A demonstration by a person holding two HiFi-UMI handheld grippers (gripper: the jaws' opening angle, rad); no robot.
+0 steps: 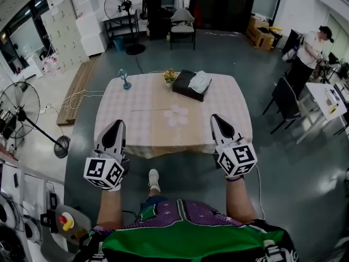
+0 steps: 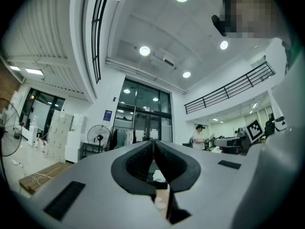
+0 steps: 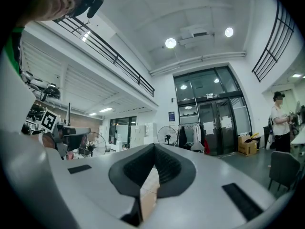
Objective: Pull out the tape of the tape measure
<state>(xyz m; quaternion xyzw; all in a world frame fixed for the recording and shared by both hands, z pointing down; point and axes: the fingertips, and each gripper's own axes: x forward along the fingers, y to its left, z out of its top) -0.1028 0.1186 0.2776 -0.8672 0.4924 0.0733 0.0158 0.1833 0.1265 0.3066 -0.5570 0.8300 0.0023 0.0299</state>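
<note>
Holding left gripper and right gripper well apart over near edge of table, both pointing away from body. Showing both jaw pairs closed together, gripping nothing. Seeing teal object, black box and thin line further along table; not managing to pick out tape measure among them, too small
</note>
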